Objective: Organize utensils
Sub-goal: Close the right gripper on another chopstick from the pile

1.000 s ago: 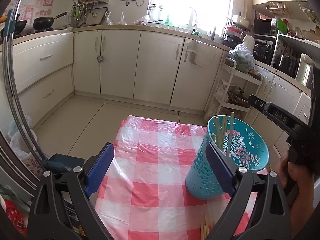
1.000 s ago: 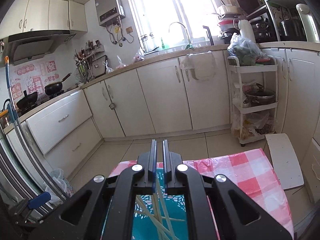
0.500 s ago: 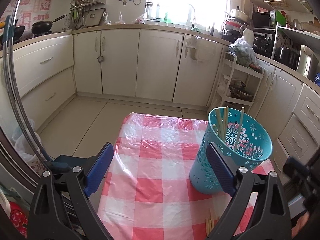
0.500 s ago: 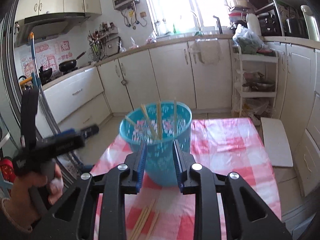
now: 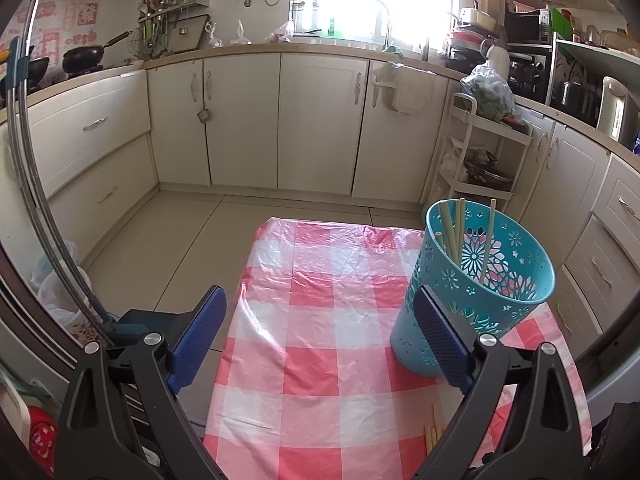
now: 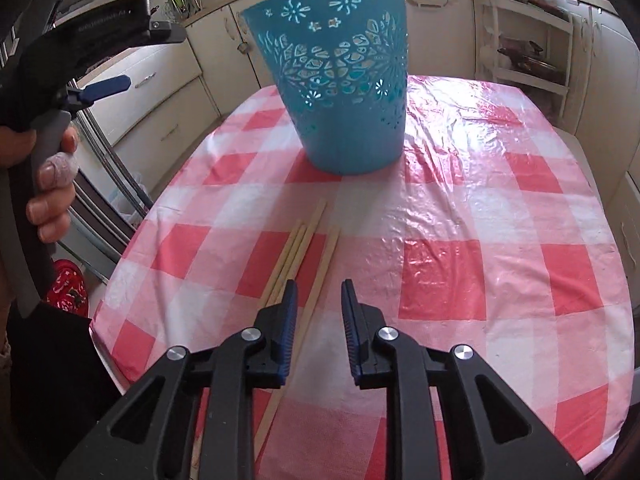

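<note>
A teal cut-out basket stands on the pink-checked tablecloth with pale chopsticks leaning inside. My left gripper hangs open and wide above the cloth, nothing between its fingers; its right finger overlaps the basket's near side. In the right wrist view the basket is ahead and several loose chopsticks lie on the cloth in front of it. My right gripper hovers low over their near ends. Its jaws are closing with a gap left, and one chopstick lies under that gap, not pinched.
The table's left edge drops to the floor, with a red object below. A hand holds the left gripper at the left of the right view. Cabinets, a white trolley and counters ring the room.
My right gripper left the basket's top, drew back and sank toward the loose chopsticks, and its jaws parted from shut. The left gripper stayed where it was.
</note>
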Action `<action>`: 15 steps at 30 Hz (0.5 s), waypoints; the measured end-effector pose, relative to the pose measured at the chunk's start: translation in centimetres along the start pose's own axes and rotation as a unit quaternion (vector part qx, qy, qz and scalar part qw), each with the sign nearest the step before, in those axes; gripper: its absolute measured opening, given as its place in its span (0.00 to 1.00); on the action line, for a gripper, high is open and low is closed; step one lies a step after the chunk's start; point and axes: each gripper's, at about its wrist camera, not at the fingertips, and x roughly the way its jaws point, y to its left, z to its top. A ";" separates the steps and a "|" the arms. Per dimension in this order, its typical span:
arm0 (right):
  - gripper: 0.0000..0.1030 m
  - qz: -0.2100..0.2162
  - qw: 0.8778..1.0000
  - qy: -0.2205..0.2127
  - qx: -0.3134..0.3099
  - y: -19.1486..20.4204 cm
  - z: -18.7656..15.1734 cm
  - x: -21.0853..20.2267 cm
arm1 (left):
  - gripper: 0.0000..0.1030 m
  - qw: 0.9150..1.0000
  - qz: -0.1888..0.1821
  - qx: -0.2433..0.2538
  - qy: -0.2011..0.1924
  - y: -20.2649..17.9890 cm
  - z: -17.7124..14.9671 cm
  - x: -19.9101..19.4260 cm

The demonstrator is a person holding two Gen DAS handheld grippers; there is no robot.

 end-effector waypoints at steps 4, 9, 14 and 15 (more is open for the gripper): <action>0.22 -0.004 1.000 0.010 -0.001 0.2 -0.6 0.7 | 0.88 1.000 0.001 0.002 0.006 0.1 -0.2 0.1; 0.20 -0.014 1.000 0.010 -0.013 0.6 -0.9 1.2 | 0.88 1.000 0.001 0.010 0.013 -0.1 -0.3 0.4; 0.10 -0.042 0.998 0.007 -0.054 1.1 -0.8 1.5 | 0.89 0.998 -0.013 0.036 0.048 -0.6 -1.3 1.1; 0.10 -0.046 0.997 0.007 -0.060 0.9 -0.7 1.5 | 0.89 0.997 -0.022 0.044 0.064 -0.8 -1.8 1.3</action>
